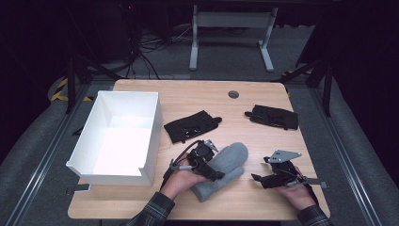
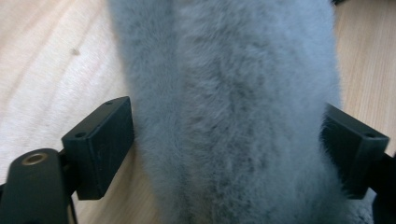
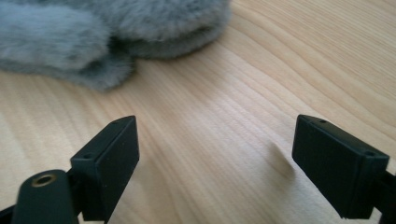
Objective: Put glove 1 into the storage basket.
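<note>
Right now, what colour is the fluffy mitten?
Grey. The mitten shows best in the left gripper view.

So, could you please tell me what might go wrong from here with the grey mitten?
1. The left claw straddles the grey mitten with wide jaws; closing may pinch only fluff and slip.
2. The mitten lies near the table front edge and could drag off.
3. The right claw is open over bare wood, offering no support.

- My left hand-held gripper points toward my right, its jaws spread wide, one on each side of something soft.
- My right hand-held gripper points left, low and level, jaws wide apart with nothing between them.
- Both forearms enter from the near edge.
</note>
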Motion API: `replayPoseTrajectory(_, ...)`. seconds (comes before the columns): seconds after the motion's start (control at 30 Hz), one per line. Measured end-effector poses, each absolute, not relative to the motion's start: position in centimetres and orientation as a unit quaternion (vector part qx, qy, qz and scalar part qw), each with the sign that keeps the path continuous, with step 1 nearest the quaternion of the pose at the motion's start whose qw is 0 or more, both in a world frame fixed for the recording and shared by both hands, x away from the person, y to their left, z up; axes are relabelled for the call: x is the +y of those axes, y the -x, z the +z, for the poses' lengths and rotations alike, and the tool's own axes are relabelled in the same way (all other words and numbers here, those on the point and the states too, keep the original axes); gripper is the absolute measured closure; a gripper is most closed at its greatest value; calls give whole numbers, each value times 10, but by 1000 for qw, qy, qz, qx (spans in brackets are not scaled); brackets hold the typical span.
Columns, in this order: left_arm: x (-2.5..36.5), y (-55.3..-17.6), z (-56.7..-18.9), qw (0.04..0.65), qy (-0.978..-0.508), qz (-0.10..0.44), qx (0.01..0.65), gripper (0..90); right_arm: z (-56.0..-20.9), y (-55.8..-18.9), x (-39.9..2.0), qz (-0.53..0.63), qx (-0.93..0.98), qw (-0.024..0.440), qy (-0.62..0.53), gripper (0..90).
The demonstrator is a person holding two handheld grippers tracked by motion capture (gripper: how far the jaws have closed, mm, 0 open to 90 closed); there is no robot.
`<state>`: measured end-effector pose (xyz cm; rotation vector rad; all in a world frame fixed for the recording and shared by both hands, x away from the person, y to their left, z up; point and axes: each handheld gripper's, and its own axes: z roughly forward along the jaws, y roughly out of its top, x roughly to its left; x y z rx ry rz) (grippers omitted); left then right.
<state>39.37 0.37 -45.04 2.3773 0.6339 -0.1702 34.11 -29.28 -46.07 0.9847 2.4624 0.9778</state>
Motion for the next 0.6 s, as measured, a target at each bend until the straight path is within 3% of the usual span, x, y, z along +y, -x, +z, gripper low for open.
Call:
replayPoseTrajectory(0.13, 4, -395, -453, 334, -909, -88, 235, 232, -464, -344, -294, 335, 858, 166, -352, 153)
replayPoseTrajectory(0.47, 6, -399, -452, 335, -901, -143, 235, 603, -469, -347, -294, 351, 851, 166, -355, 102)
replayPoseTrajectory(0.6, 6, -397, -450, 334, -900, -149, 238, 673, -471, -349, -294, 356, 852, 161, -349, 60)
